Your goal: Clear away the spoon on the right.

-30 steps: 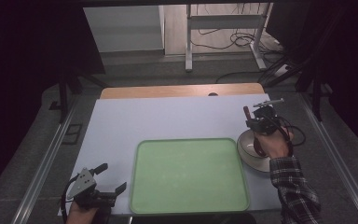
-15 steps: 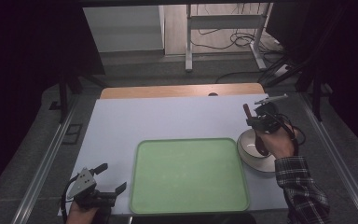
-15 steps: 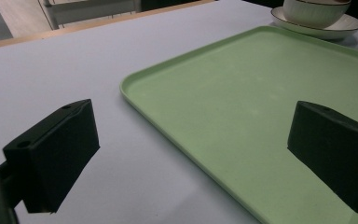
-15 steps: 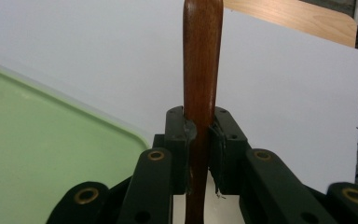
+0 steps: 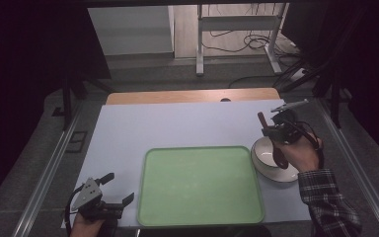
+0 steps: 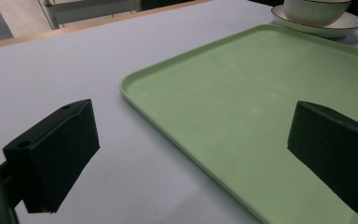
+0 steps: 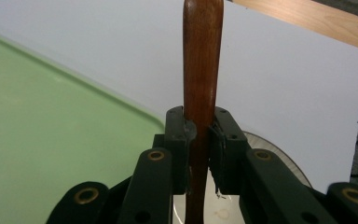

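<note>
1. Wooden spoon [image 7: 200, 84]: clamped between the jaws of the right gripper [image 5: 276, 132], handle pointing up and away, lower end hanging over the white bowl [image 5: 271, 159] just right of the green tray [image 5: 200, 185].
2. Step in hand, by judgement: lifting the spoon clear of the bowl, presumably to carry it across to the tray.
3. Next move, likely: swing left over the tray's near rim, lower until the spoon lies flat on the green surface, then part the jaws; grip sits low on a thin handle, so a slow, level carry needed to avoid the spoon pivoting.
4. Left gripper [image 5: 109, 197]: resting on the table just left of the tray's front corner, jaws wide apart, nothing between them.
5. Bowl seen from the left gripper view standing on a saucer [image 6: 319, 25] beyond the tray's far corner.
6. Brands, labels, writing: none readable on spoon, bowl, tray or table [image 5: 187, 123].
</note>
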The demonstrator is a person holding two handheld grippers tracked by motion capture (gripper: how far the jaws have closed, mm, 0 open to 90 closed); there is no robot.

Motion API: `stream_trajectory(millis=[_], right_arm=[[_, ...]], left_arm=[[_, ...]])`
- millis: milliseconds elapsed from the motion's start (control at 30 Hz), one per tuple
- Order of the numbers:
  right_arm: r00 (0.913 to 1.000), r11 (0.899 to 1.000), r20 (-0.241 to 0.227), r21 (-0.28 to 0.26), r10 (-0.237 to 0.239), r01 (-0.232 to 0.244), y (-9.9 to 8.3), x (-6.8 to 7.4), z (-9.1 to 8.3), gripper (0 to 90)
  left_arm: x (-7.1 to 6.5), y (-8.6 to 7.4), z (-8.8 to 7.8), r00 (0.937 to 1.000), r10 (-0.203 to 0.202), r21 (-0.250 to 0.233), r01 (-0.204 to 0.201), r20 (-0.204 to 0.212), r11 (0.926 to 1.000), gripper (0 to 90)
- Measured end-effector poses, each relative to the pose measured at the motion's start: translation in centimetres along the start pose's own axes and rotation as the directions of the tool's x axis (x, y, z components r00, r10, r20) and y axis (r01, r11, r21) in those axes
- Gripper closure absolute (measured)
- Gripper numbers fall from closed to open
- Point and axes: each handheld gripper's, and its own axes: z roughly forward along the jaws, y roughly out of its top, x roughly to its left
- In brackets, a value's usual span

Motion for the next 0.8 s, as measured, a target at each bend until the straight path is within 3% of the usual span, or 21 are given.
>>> stream_trajectory(millis=[800], right_arm=[[0.9950,0.994,-0.087,0.095,-0.047,0.056,-1.9,3.4,-0.9,78.1]], left_arm=[[0.0,0.0,0.0,1.0000,0.001,0.002,-0.001,-0.002,1.0000,1.5]])
